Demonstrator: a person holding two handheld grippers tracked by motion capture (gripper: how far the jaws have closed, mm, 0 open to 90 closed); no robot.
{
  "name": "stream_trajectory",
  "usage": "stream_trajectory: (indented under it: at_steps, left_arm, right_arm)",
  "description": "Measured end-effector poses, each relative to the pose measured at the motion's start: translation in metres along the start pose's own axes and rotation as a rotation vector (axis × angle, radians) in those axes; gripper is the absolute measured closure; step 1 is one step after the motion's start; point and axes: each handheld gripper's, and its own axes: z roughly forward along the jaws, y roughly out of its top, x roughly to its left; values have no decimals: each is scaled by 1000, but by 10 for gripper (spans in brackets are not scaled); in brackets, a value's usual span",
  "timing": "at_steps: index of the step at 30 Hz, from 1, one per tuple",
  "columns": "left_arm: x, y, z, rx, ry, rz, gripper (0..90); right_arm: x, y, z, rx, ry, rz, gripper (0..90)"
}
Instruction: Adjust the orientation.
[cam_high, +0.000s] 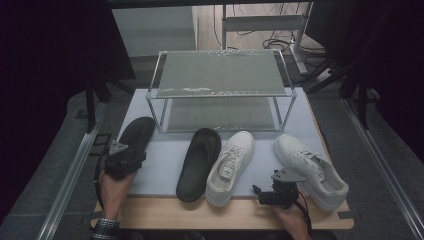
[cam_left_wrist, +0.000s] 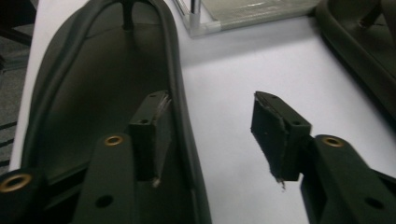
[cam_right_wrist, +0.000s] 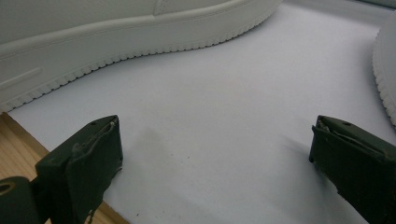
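Observation:
A black slipper (cam_high: 137, 131) lies at the left of the pale mat (cam_high: 162, 165). My left gripper (cam_high: 127, 152) is at its heel end. In the left gripper view the left pad (cam_left_wrist: 152, 126) sits inside the slipper (cam_left_wrist: 93, 84) and the right pad (cam_left_wrist: 275, 130) is outside over the mat, with the slipper's side wall between them; the outer pad stands clear of the wall. My right gripper (cam_high: 272, 182) hovers open near the front edge, between two white sneakers (cam_high: 231, 165) (cam_high: 310, 167), with bare mat between its jaws (cam_right_wrist: 215, 135).
A second black slipper (cam_high: 199, 162) lies beside the middle sneaker. A clear two-tier rack (cam_high: 220, 75) stands at the back of the mat. The wooden table edge (cam_high: 200, 212) runs along the front. Metal rails flank the table.

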Motion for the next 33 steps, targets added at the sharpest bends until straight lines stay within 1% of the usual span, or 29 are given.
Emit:
stream_trajectory:
  at_steps: [1, 3, 5, 10, 15, 17, 25, 29, 31, 32, 33]
  left_arm:
    - [3, 3, 1, 4, 6, -5, 498]
    - [4, 5, 1, 7, 7, -7, 537]
    - [7, 8, 3, 18, 2, -10, 553]
    - [13, 11, 10, 45, 8, -12, 631]
    - [17, 12, 17, 66, 13, -19, 670]
    - [18, 13, 19, 73, 12, -20, 681]
    - [16, 20, 29, 115, 29, -10, 730]
    - [15, 22, 32, 121, 32, -3, 749]
    - [14, 23, 32, 126, 39, 0, 781]
    - [14, 23, 33, 129, 42, 2, 781]
    - [14, 23, 33, 128, 44, 0, 805]
  right_arm:
    - [0, 0, 0, 0, 0, 0, 24]
    - [0, 0, 0, 0, 0, 0, 24]
    - [0, 0, 0, 0, 0, 0, 24]
    - [0, 0, 0, 0, 0, 1, 24]
    - [0, 0, 0, -1, 0, 1, 24]
    - [0, 0, 0, 0, 0, 1, 24]
    - [0, 0, 0, -1, 0, 1, 24]
    - [0, 0, 0, 0, 0, 1, 24]
    - [0, 0, 0, -1, 0, 1, 24]
    - [0, 0, 0, -1, 0, 1, 24]
    - [0, 0, 0, -1, 0, 1, 24]
